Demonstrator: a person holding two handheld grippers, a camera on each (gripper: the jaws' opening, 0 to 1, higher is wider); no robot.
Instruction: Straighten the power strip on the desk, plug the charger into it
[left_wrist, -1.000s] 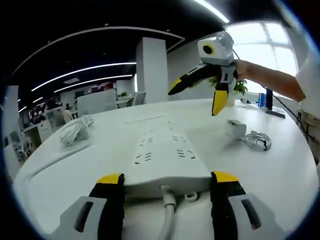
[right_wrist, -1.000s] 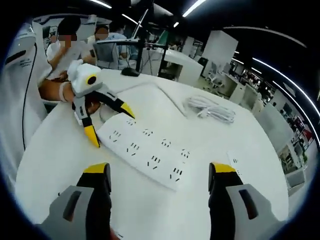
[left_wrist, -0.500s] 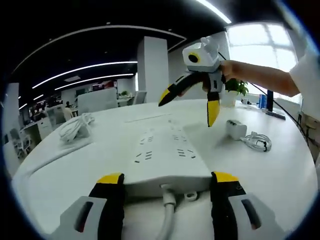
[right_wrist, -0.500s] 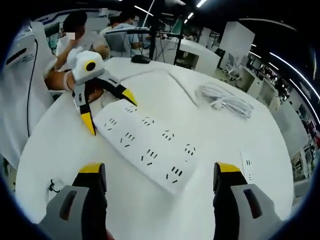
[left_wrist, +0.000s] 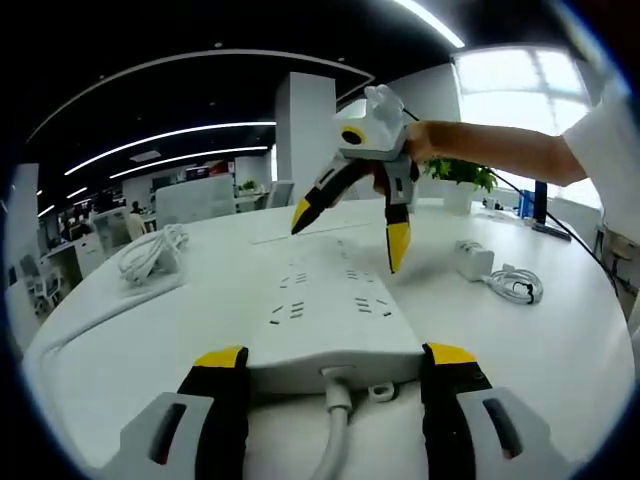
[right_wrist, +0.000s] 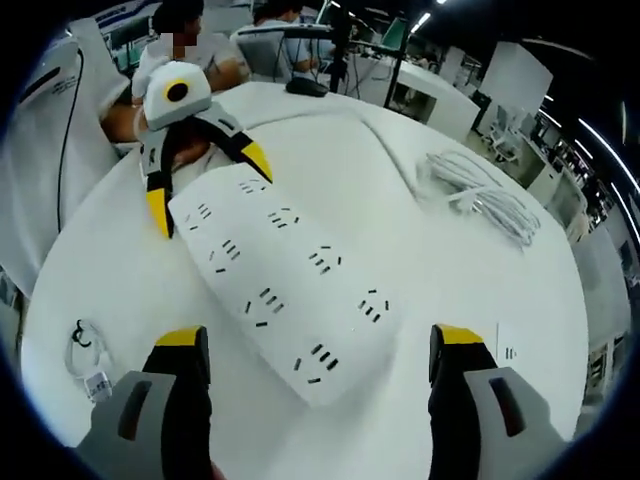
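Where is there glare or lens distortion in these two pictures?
Left gripper view: the window behind the right claw is blown out white, and fisheye bends the ceiling lights. Right gripper view: even light, the desk bulges round, and the power strip stays sharp.

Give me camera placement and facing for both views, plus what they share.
Left gripper view: rides the left hand-held gripper at the cord end of the power strip, looking along it; open jaws straddle that end; a person's forearm holds the right hand-held gripper above the far end.
Right gripper view: rides the right hand-held gripper, looking down the power strip from its far end toward the left hand-held gripper.
Shared: power strip, coiled white cable, round white desk.
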